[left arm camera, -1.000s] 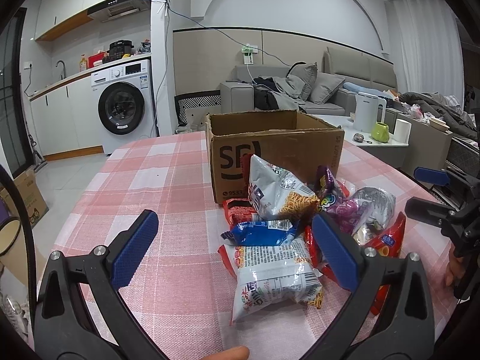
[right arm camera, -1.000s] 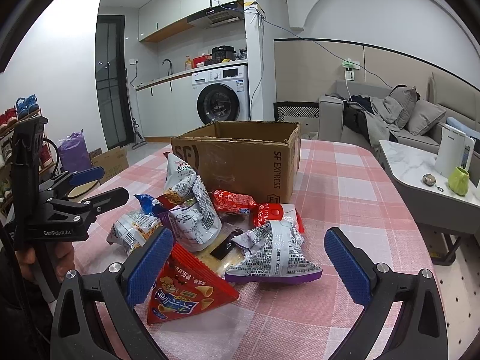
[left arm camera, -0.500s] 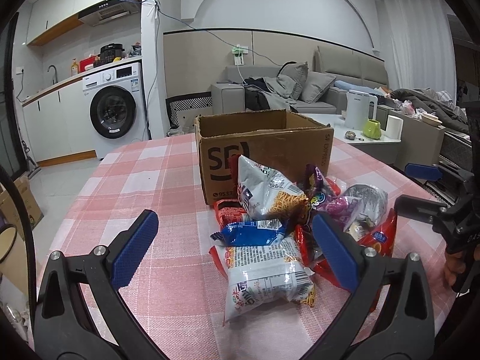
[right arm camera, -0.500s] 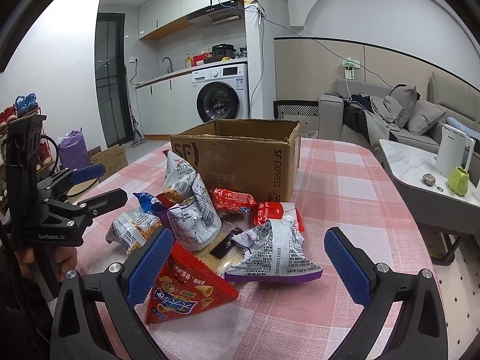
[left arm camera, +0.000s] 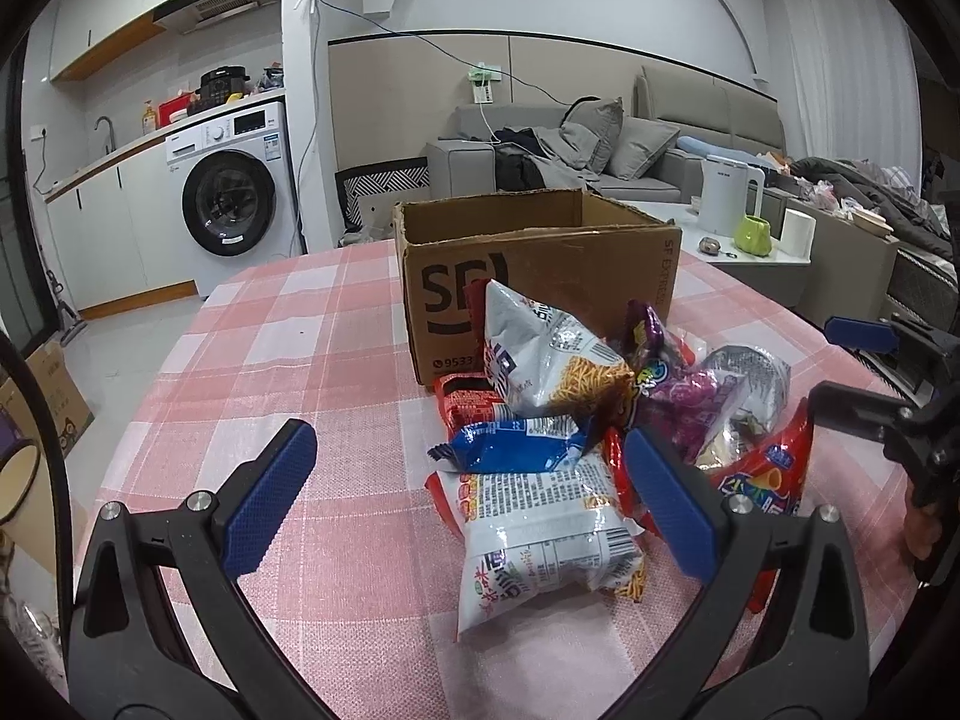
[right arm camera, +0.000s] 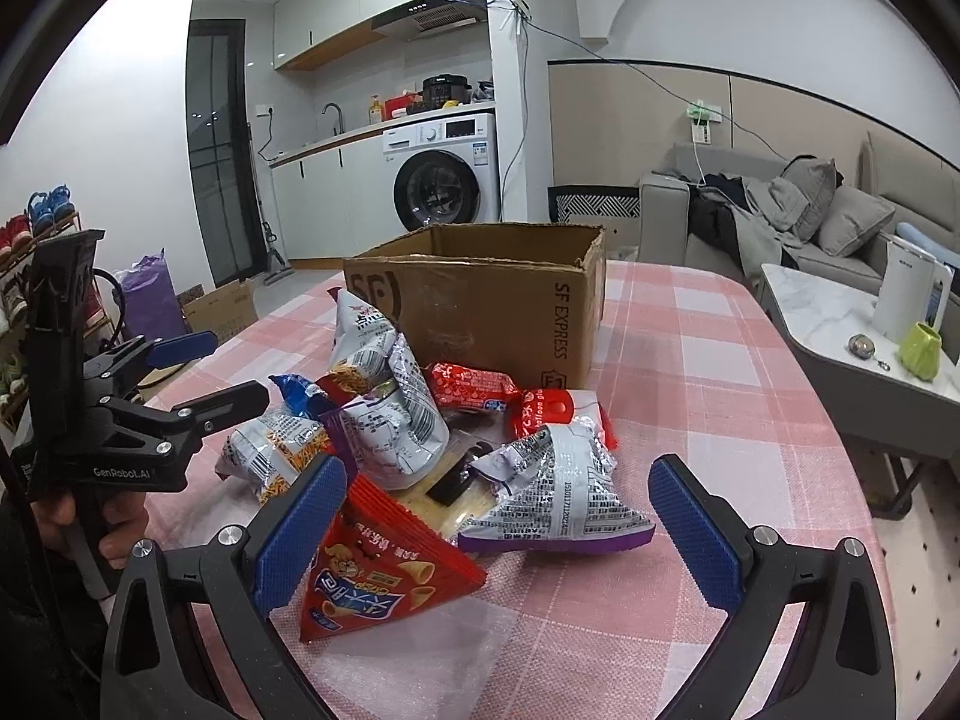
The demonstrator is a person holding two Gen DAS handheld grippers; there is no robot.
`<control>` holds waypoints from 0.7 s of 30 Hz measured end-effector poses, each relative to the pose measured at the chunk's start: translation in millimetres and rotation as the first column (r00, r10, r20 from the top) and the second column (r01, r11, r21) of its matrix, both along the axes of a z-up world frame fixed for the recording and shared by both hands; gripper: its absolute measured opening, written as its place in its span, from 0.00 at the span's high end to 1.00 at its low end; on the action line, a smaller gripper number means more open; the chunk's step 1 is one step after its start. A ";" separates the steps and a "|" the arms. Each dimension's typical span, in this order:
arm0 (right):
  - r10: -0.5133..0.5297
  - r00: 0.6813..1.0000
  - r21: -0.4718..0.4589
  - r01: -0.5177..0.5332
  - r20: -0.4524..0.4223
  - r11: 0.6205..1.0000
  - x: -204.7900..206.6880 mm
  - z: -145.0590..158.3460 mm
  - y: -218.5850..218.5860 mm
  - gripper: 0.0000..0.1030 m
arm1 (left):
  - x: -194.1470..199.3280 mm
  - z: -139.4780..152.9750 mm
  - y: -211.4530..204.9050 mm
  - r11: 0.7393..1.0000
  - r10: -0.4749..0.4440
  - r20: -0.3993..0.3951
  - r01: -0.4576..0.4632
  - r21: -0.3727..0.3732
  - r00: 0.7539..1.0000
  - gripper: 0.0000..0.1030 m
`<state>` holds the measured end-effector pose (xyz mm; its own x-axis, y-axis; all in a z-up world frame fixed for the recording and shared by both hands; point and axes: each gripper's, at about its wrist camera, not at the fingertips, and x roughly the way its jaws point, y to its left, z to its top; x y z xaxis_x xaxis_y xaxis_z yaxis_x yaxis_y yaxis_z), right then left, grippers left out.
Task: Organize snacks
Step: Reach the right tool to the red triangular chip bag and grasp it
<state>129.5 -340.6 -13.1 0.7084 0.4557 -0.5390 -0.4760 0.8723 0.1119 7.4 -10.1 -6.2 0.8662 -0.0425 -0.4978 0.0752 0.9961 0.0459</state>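
Your left gripper (left arm camera: 468, 498) and right gripper (right arm camera: 492, 528) both stand wide apart, holding nothing, flanking the snack pile (left arm camera: 570, 420) from either side. The pile lies against the cardboard box (right arm camera: 498, 294), probably its destination. Packets are crinkly foil pillows; the red packet (right arm camera: 372, 564) is triangular. The checked tablecloth (left arm camera: 288, 360) looks woven.

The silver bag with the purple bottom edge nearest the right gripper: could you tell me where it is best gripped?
Probably the crumpled top peak of the silver bag, coming from above with the right gripper. The bag sits on its wide purple base and narrows upward, so the peak fits between open fingers.
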 end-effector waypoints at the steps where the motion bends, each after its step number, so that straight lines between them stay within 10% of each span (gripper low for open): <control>1: 0.005 1.000 0.007 -0.004 -0.010 1.000 0.5 0.0 -0.8 0.00 | -0.2 -0.5 -1.5 1.000 -0.006 -0.005 0.006 0.007 1.000 0.01; 21: 0.175 0.976 -0.034 -0.181 -0.133 0.983 -16.7 -18.8 41.9 0.04 | 10.1 -23.1 -5.2 0.995 -0.097 -0.194 0.089 -0.051 0.976 0.01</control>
<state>112.8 -298.7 -31.9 0.5417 0.5407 -0.6435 -0.6081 0.7807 0.1440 17.5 -15.3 -29.4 0.7435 -0.1422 -0.6534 0.1708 0.9851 -0.0200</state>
